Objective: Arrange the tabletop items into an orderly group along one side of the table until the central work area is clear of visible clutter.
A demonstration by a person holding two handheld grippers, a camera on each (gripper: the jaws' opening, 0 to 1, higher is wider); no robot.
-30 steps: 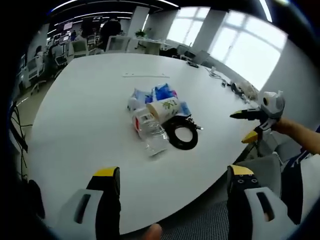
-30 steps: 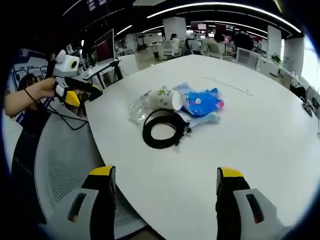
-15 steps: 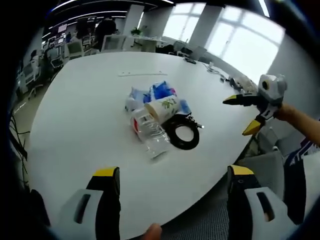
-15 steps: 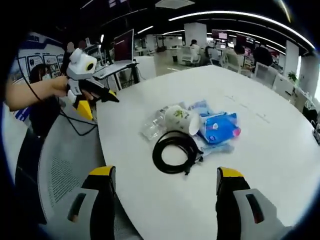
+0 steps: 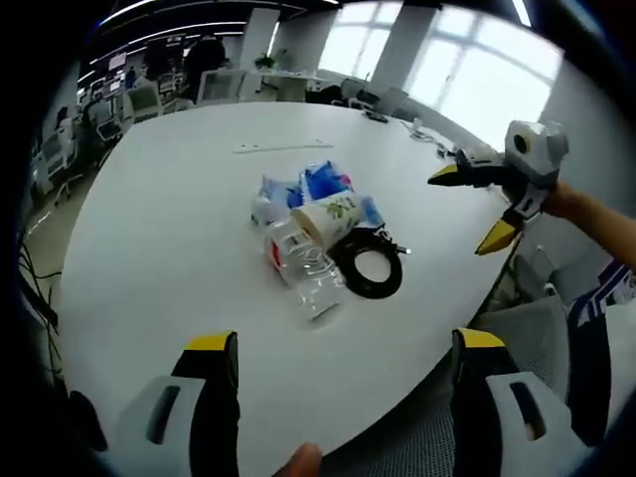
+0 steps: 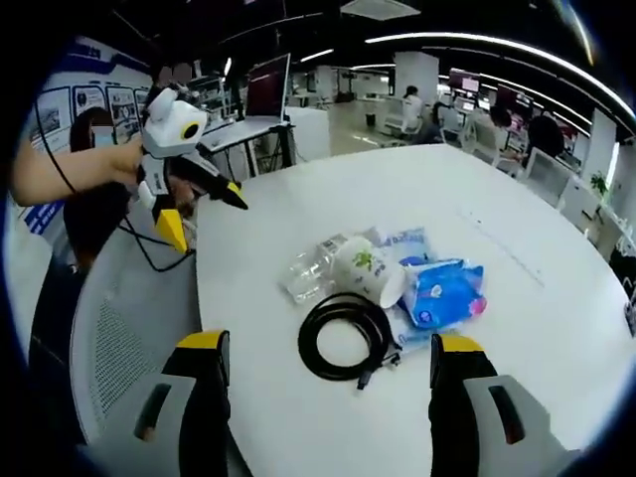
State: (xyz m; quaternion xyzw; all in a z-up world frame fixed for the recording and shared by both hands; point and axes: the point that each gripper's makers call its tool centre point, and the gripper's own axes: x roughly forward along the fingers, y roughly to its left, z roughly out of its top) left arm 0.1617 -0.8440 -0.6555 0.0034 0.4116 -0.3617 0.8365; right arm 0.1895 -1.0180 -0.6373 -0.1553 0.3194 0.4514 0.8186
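A small pile lies mid-table on the white round table [image 5: 159,229]: a coiled black cable [image 5: 368,270] [image 6: 343,336], a paper cup [image 5: 326,216] [image 6: 366,268] on its side with a green print, a crushed clear bottle [image 5: 301,263] [image 6: 313,268] and blue wipe packs [image 5: 323,182] [image 6: 442,293]. My left gripper [image 5: 343,363] is open over the near table edge, short of the pile; the right gripper view has it [image 6: 209,224] at the left, held in a hand. My right gripper [image 6: 328,353] is open too, and the left gripper view catches it [image 5: 462,211] over the table's right rim.
A grey mesh chair [image 5: 527,343] [image 6: 124,338] stands at the table's edge near the person. A thin strip [image 5: 283,148] lies on the far tabletop. Desks, monitors and chairs fill the office behind; a black cord [image 6: 149,253] hangs from the left gripper.
Both hands have moved in toward the table. In the left gripper view the right gripper rose and came over the rim. The pile itself has not moved.
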